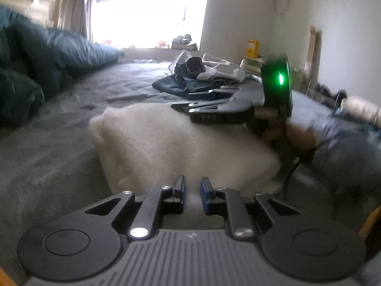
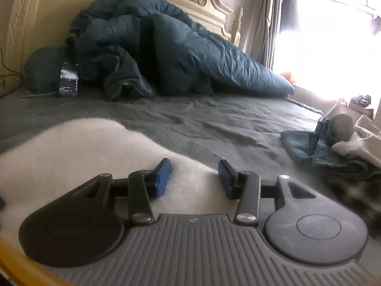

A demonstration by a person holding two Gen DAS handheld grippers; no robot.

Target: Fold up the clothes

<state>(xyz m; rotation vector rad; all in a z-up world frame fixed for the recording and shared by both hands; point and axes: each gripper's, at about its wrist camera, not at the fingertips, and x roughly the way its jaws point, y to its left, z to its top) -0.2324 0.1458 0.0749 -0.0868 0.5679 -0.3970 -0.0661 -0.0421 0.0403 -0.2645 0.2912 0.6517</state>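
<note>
Left gripper [image 1: 193, 191] narrowly parted over fluffy white garment [image 1: 166, 143], gripping nothing. Right gripper [image 2: 194, 175] parted wider, empty. Jeans pile [image 2: 328, 150] lay apart on grey bed [image 2: 190, 124].

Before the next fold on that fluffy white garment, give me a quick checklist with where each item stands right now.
1. Fluffy white garment lies on the grey bed sheet: ok.
2. Left gripper free of cloth: cannot tell; its jaws stand slightly apart over the garment's near edge.
3. Right gripper free of cloth: ok; its jaws stand apart above the garment with nothing pinched.
4. Bare sheet beside the garment: ok.
5. Pile of denim and pale clothes apart from the garment: ok.
6. Garment lies flat and even: cannot tell; the picture is blurred.
</note>
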